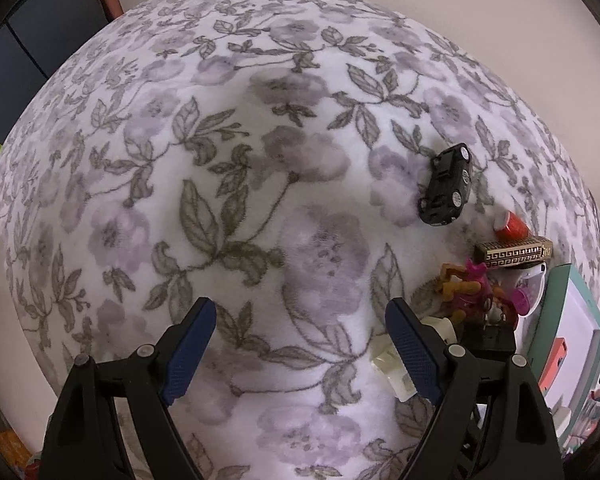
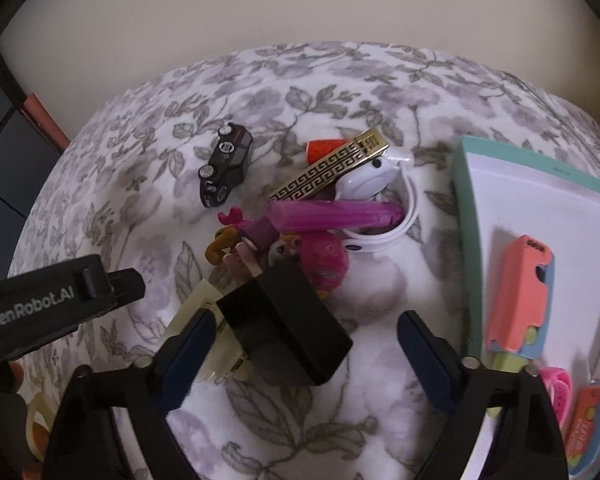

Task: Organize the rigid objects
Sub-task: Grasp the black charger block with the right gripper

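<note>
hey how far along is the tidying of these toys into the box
Partly done: the teal box already holds a pink case and a few small items. In hand: nothing; the right gripper is open over the black block, the left gripper open over bare blanket. Left: the black toy car, gold harmonica, and the rest of the pile.

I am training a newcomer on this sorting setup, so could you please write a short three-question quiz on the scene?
1. True or false: the black toy car lies inside the teal box.
2. Which lies nearest the right gripper? A) black block B) gold patterned bar C) orange cap
3. What state are the left gripper jaws in?

Key: 1 false, it lies on the floral cloth. 2 A. 3 open, with nothing between them.
</note>
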